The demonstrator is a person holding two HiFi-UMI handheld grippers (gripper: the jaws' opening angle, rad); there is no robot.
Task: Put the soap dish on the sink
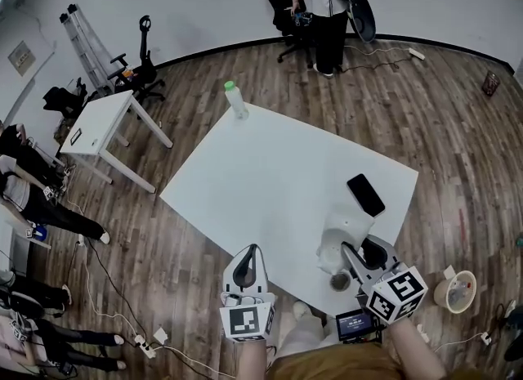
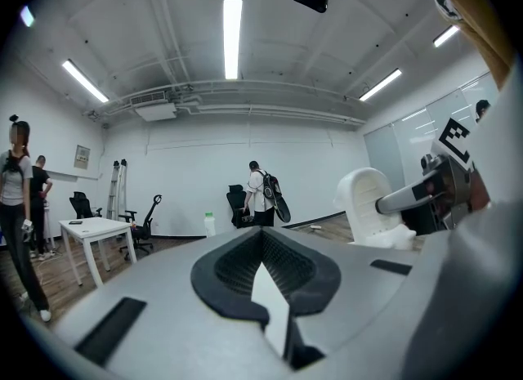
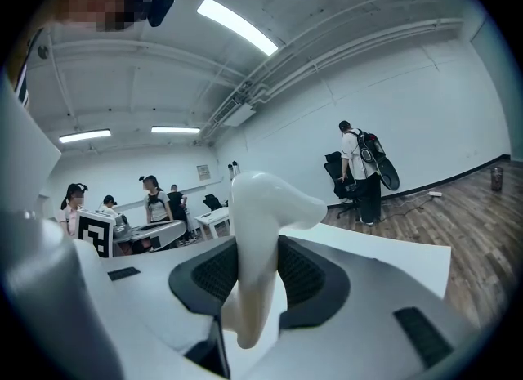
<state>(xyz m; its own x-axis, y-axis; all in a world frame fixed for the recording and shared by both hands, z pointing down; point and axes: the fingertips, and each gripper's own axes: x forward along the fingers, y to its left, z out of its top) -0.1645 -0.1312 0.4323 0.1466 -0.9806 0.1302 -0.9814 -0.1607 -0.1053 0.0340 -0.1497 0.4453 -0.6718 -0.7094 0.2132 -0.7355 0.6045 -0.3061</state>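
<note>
My right gripper (image 1: 357, 257) is shut on a white moulded soap dish (image 1: 337, 243) above the near right corner of the white table (image 1: 278, 174). In the right gripper view the soap dish's curved rim (image 3: 260, 231) stands upright between the black pads of the right gripper (image 3: 253, 268). The left gripper view shows the soap dish (image 2: 369, 207) on edge, off to the right. My left gripper (image 1: 247, 266) hovers at the table's near edge, left of the dish, shut with nothing in it. Seen from its own camera, the left gripper (image 2: 265, 243) has its pads meeting at the tips. No sink is in view.
A black phone (image 1: 365, 194) lies on the table beyond the dish. A green-capped bottle (image 1: 235, 99) stands at the far corner. A small white desk (image 1: 98, 121) and office chairs are at the left, a person (image 1: 323, 11) at the back, a bucket (image 1: 456, 290) on the floor.
</note>
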